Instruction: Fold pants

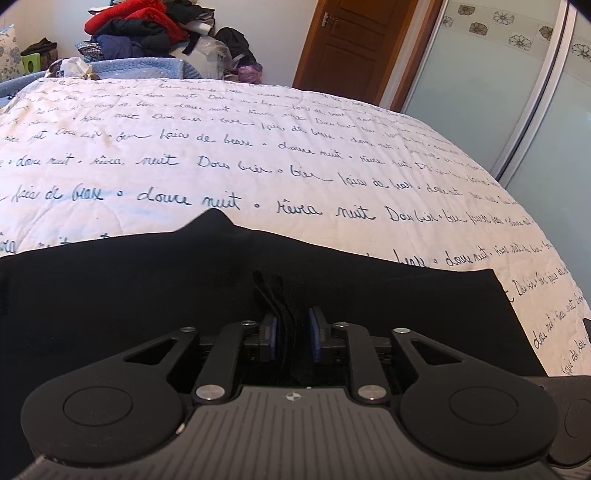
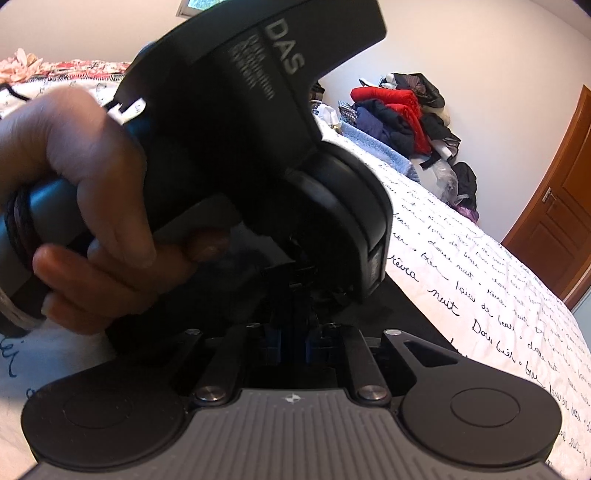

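Black pants [image 1: 147, 295] lie folded across the near part of a white bedspread [image 1: 258, 147] printed with cursive writing. My left gripper [image 1: 293, 326] stands over them with a raised ridge of the black cloth between its blue pads [image 1: 272, 330]. The pads sit slightly off the cloth, so it is open. In the right wrist view my right gripper [image 2: 293, 341] is shut on a dark pinch of the pants [image 2: 384, 314]. Just ahead of it, a hand [image 2: 74, 166] holds the left tool's black housing [image 2: 258, 147], which blocks most of that view.
A heap of red, navy and black clothes [image 1: 140, 29] sits past the far end of the bed, also in the right wrist view as the clothes heap [image 2: 399, 110]. A blue blanket [image 1: 140, 66] lies by it. A wooden door [image 1: 354, 44] and frosted sliding doors [image 1: 498, 92] stand to the right.
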The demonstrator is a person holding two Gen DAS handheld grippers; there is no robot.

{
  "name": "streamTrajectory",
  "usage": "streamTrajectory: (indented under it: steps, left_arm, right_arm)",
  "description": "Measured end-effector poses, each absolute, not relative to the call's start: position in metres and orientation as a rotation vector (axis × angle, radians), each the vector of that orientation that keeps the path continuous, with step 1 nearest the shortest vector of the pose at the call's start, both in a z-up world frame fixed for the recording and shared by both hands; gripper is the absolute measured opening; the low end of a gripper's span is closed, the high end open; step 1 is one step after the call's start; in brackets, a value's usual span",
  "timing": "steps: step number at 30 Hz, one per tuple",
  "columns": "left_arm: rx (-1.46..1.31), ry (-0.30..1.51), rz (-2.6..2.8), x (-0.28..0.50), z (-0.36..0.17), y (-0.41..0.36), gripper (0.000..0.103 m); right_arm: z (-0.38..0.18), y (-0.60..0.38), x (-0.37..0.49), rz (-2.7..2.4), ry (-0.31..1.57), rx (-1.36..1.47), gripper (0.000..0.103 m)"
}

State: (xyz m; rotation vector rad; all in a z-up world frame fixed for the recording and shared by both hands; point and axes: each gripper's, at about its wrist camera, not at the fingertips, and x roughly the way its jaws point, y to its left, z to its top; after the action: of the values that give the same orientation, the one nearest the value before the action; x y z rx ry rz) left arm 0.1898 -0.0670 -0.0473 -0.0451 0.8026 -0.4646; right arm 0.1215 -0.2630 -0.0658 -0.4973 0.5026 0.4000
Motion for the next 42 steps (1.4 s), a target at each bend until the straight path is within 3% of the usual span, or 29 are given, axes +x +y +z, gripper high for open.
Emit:
streamTrajectory:
  steps: [3, 5, 7, 22, 24, 31, 42]
  left_arm:
    - [-0.041, 0.799, -0.435, 0.189, -0.043, -0.060, 0.037]
    - [-0.040, 0.797, -0.406, 0.188, -0.041, -0.052, 0.044]
    - [-0.051, 0.796, -0.369, 0.186, -0.038, -0.038, 0.050]
    - [-0.246, 0.756, -0.031, 0.142, -0.006, 0.130, 0.057]
    - [-0.257, 0.742, 0.002, 0.132, 0.002, 0.147, 0.062]
    - [-0.449, 0.797, 0.014, 0.106, 0.004, 0.206, 0.068]
    - [-0.885, 0.932, -0.151, 0.115, -0.049, 0.249, 0.071]
  right_arm:
    - [-0.067, -0.260, 0.121, 0.385, 0.506, -0.522, 0.022]
    - [-0.065, -0.258, 0.119, 0.369, 0.500, -0.541, 0.044]
    - [-0.062, -0.256, 0.113, 0.366, 0.483, -0.561, 0.057]
    - [-0.019, -0.187, 0.087, 0.609, 0.359, -0.654, 0.058]
    - [-0.020, -0.167, 0.085, 0.654, 0.340, -0.703, 0.058]
    - [-0.048, -0.093, 0.078, 0.810, 0.277, -0.870, 0.058]
    - [-0.104, -0.048, 0.090, 0.686, 0.193, -1.033, 0.055]
